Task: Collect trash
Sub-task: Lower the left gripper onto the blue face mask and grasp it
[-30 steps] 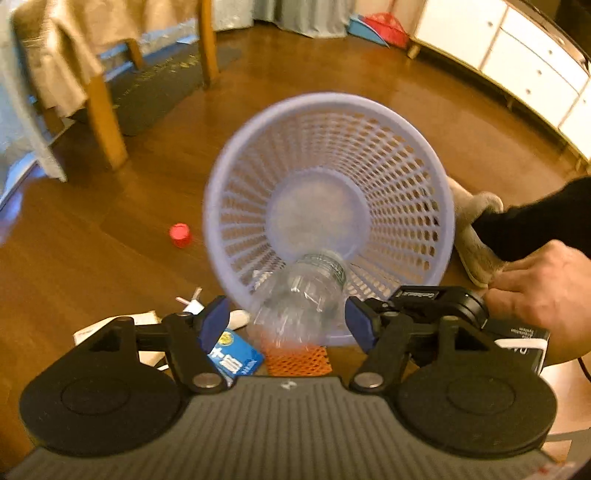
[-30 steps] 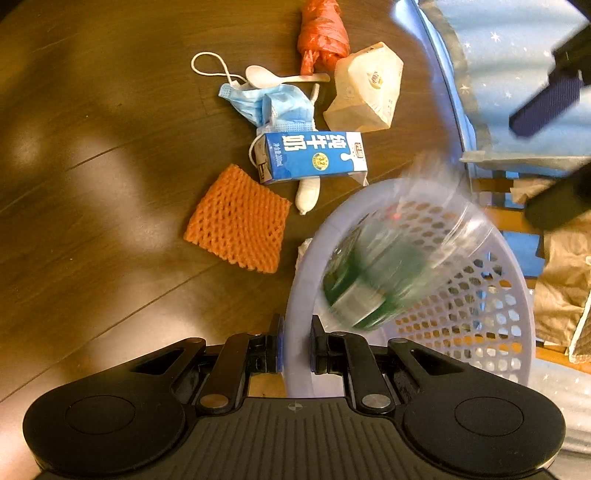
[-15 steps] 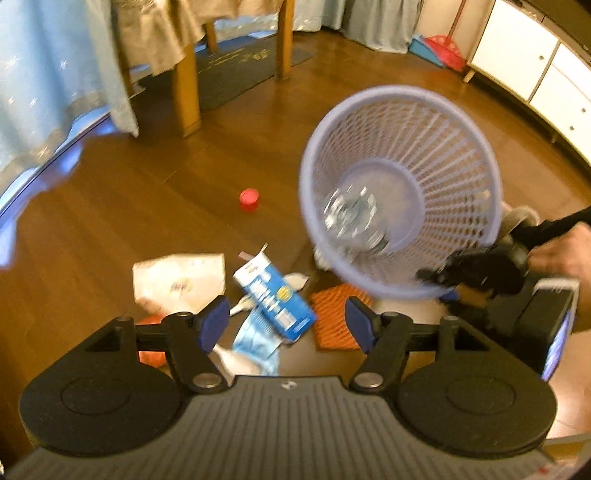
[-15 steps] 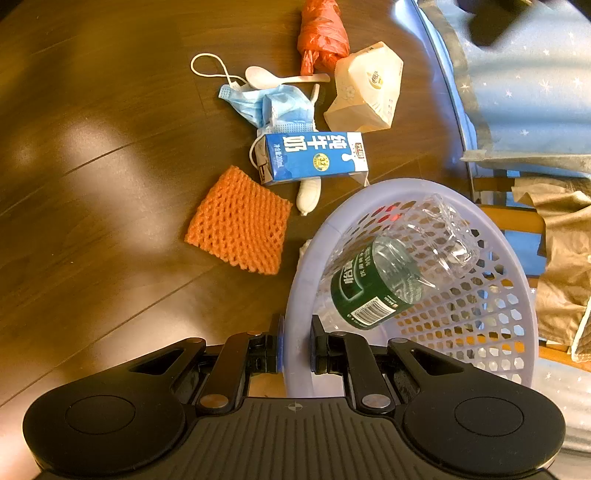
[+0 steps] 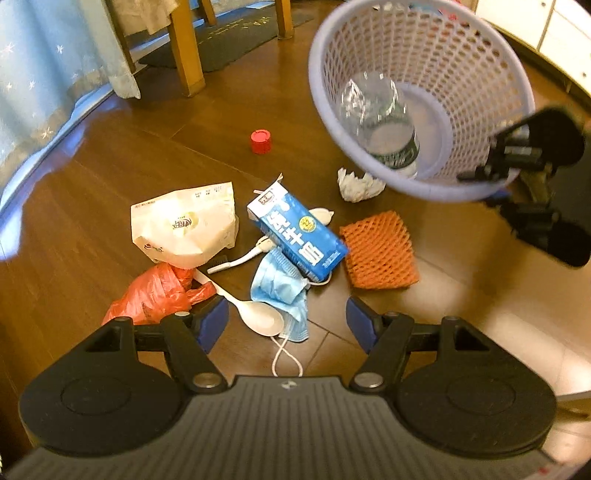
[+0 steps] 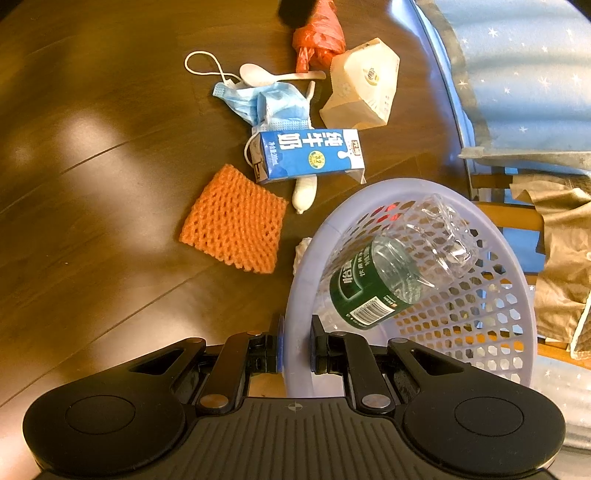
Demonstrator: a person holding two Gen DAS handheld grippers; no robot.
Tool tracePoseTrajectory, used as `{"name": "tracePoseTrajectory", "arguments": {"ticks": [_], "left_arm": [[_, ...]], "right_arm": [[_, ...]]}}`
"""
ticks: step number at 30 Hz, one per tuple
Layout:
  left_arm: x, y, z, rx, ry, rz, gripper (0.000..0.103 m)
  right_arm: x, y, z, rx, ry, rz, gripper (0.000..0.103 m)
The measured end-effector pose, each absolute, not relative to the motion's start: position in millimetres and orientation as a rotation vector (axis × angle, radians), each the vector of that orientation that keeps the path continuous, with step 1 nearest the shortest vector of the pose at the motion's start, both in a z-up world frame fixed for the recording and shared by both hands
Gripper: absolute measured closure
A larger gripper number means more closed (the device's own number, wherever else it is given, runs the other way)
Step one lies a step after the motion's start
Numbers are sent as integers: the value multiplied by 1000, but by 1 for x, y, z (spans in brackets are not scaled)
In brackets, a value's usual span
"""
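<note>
My right gripper is shut on the rim of a lilac mesh basket, held tilted above the floor. A clear plastic bottle with a green label lies inside the basket. My left gripper is open and empty, hovering over a pile of trash on the wooden floor: a blue milk carton, a blue face mask, a white plastic spoon, a red plastic bag, a beige paper bag, an orange foam net, a crumpled tissue and a red bottle cap.
Wooden table legs and a dark mat stand at the back. A blue starred cloth hangs at the left. White cabinets line the far right. Bare wooden floor lies left of the trash.
The bottle left my left gripper and dropped into the basket. My left gripper pulled back and swung left over the trash pile. The right gripper kept its hold on the basket rim.
</note>
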State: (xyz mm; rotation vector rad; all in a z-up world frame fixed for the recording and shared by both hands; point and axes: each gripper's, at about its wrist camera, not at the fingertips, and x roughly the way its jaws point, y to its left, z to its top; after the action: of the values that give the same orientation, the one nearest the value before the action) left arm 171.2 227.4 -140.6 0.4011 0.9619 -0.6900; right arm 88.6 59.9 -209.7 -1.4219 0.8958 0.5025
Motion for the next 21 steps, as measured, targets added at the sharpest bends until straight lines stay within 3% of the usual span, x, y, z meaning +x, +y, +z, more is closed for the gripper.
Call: {"name": "tracePoseTrajectory", "arguments": {"ticks": [21], "left_arm": [[183, 205, -193, 492, 923, -734, 31]], "right_arm": [[106, 57, -209, -1408, 904, 465, 94]]}}
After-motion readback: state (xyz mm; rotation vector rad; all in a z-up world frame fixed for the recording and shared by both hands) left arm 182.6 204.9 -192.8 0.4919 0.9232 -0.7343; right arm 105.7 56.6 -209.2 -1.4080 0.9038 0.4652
